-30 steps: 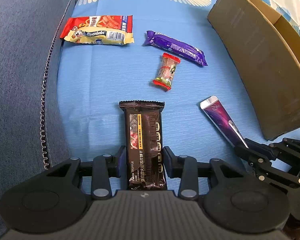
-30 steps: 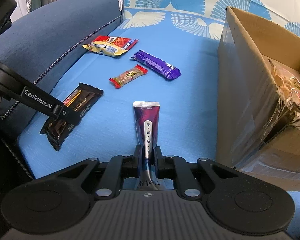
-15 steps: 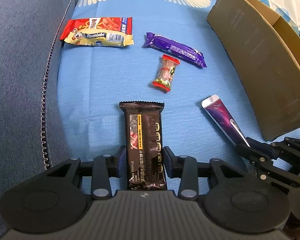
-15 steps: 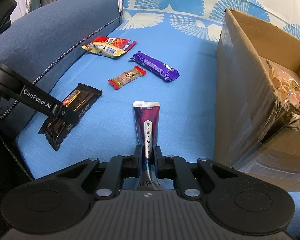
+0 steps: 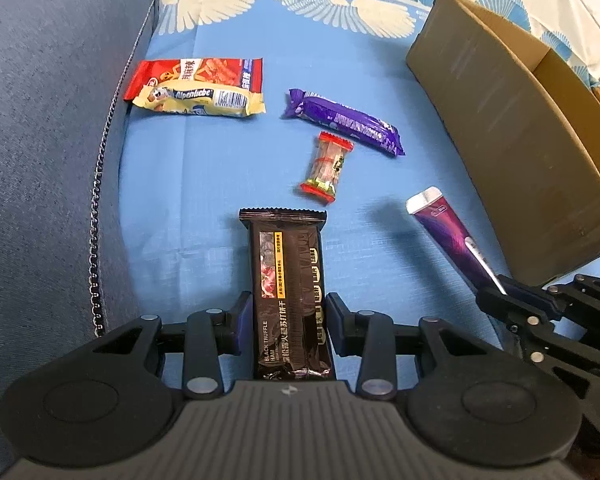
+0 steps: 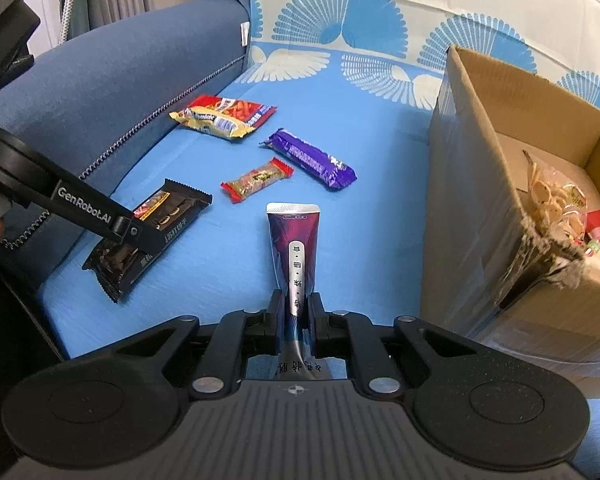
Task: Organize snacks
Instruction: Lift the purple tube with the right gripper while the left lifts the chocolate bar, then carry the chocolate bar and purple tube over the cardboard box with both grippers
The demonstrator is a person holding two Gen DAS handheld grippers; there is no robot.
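Observation:
My left gripper [image 5: 288, 316] is shut on a black cracker pack [image 5: 287, 280], held just above the blue sofa seat; the same black cracker pack [image 6: 151, 236] and left gripper [image 6: 137, 236] show at the left of the right wrist view. My right gripper [image 6: 295, 316] is shut on a purple tube-shaped packet [image 6: 293, 248], whose flat end points away from me. That purple packet [image 5: 446, 236] and the right gripper [image 5: 500, 292] appear at the lower right of the left wrist view. An open cardboard box [image 6: 500, 200] stands to the right with snacks inside.
On the blue seat cover [image 5: 203, 184] lie a red and yellow candy bag [image 5: 195, 88], a purple bar [image 5: 344, 122] and a small red-ended snack [image 5: 327, 168]. The sofa's dark blue armrest [image 5: 39, 160] runs along the left. The box wall [image 5: 512, 140] stands close on the right.
Both held packs have come up a little off the seat; otherwise both grippers stay almost in place and keep their grips.

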